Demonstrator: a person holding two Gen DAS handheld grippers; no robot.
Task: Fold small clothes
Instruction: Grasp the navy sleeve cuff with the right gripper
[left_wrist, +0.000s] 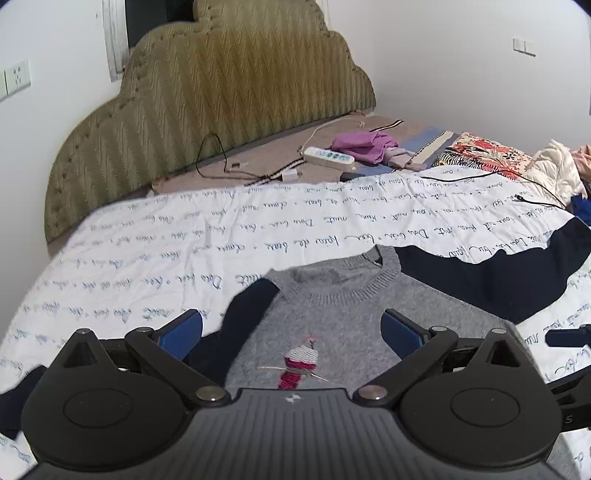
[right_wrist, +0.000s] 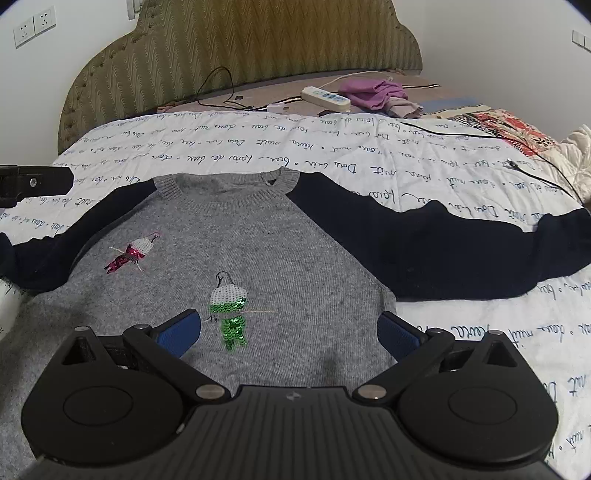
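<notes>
- A bed (right_wrist: 110, 51) is covered by a white script-printed sheet (right_wrist: 258, 144).
- A grey sweater (right_wrist: 258, 251) is spread flat on it.
- A power strip (right_wrist: 325, 96), purple cloth (right_wrist: 369, 92) and cables (right_wrist: 218, 88) are seen near the headboard.

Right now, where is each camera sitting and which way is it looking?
Left wrist: on the left tool, facing the headboard; pink sequin figure between its open fingers.
Right wrist: on the right tool, facing the same way; green sequin figure ahead.
Both show the grey knitted sweater with navy sleeves.
</notes>
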